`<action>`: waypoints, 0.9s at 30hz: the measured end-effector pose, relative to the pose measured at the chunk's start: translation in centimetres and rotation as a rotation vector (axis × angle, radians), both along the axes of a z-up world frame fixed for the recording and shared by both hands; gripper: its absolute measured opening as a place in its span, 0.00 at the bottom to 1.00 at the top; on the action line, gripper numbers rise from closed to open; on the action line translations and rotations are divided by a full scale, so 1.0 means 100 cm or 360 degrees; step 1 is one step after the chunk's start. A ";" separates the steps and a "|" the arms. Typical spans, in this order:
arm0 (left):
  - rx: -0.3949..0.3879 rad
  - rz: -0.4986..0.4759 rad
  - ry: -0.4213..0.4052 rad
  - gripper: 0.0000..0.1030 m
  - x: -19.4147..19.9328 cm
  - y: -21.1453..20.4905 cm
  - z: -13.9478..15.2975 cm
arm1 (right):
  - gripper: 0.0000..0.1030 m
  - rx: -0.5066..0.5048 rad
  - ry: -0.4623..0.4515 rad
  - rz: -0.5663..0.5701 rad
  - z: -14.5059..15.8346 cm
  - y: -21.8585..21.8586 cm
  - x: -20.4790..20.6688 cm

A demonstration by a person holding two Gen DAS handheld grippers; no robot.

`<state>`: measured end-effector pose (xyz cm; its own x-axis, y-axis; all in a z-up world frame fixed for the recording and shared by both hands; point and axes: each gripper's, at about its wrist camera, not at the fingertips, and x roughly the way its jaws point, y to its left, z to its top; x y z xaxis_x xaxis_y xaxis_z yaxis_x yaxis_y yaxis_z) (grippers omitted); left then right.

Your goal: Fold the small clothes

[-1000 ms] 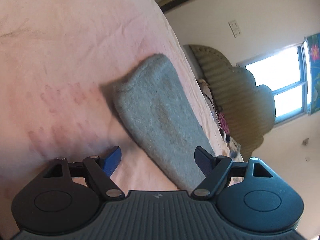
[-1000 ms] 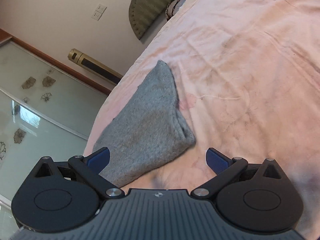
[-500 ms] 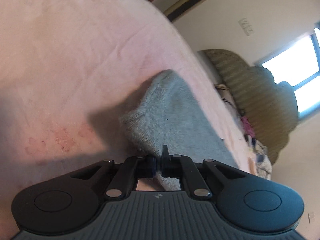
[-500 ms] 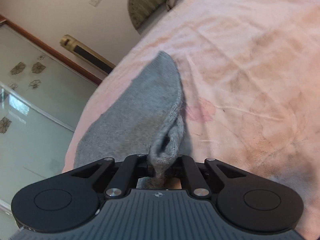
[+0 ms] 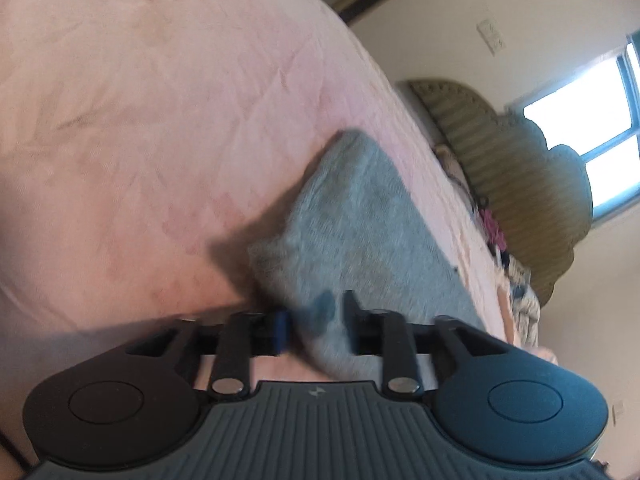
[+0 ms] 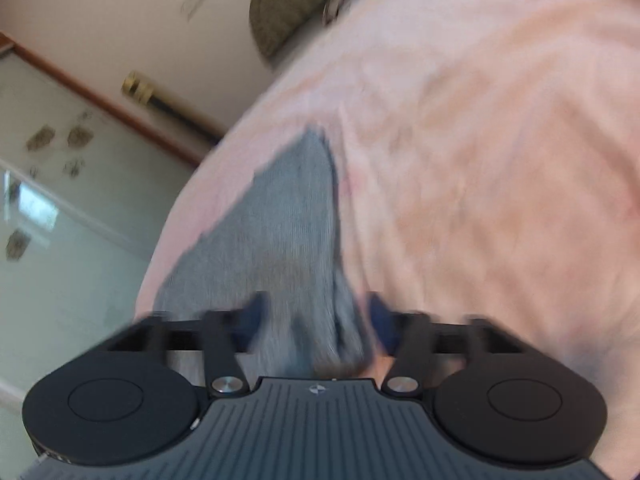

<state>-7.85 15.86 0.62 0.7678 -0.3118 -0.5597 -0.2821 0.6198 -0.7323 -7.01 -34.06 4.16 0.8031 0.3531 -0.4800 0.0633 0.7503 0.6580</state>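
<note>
Broadly, the largest item is the pale pink quilted bedspread [image 5: 152,128], which fills most of both wrist views and serves as the work surface. An olive ribbed upholstered headboard [image 5: 520,184] stands at its far end, below a bright window.

On the bedspread lies the grey knitted small garment [image 5: 360,240], flat along its far portion; its near end rises toward both tools. Which garment it is cannot be told.

The left gripper [image 5: 316,320] has its jaws at a narrow gap, having just been opening; the grey knit sits between them, and the blue pads do not appear to press on it. The right gripper [image 6: 316,320] has its jaws spread wide, likewise having just been opening, with a bunched fold of the knit [image 6: 348,332] between them, unclamped. Motion blur limits certainty in the right wrist view.

Assessment: both near corners appear to be in release. To do this step well, let the cloth fall clear of both pad pairs before drawing back, withdraw both tools together so the edge is not dragged askew, then check that the near edge lies square to the far one.
</note>
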 end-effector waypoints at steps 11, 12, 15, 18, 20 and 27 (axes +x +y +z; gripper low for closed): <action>0.0922 -0.0164 -0.0258 0.05 0.009 -0.095 0.041 | 0.93 -0.0185 0.0027 0.1128 0.065 0.210 0.131; 0.0985 -0.0219 -0.0295 0.05 0.006 -0.106 0.044 | 0.93 -0.0131 0.0097 0.1222 0.062 0.229 0.147; 0.1125 -0.0335 -0.0325 0.05 0.005 -0.127 0.045 | 0.90 -0.0076 0.0277 0.1371 0.052 0.276 0.185; 0.1201 -0.0361 -0.0345 0.05 0.004 -0.134 0.043 | 0.88 -0.0252 0.0358 0.1399 0.045 0.310 0.206; 0.1243 -0.0362 -0.0336 0.05 0.002 -0.135 0.041 | 0.85 -0.0403 0.0402 0.1457 0.038 0.331 0.213; 0.1330 -0.0406 -0.0379 0.05 0.002 -0.148 0.039 | 0.82 -0.0867 0.0388 0.1632 0.029 0.397 0.204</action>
<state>-7.61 1.06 4.50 0.8556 -0.0516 -0.5150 0.0380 0.9986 -0.0369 13.43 5.66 7.06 0.1311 0.4803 -0.8673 -0.6514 0.7012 0.2898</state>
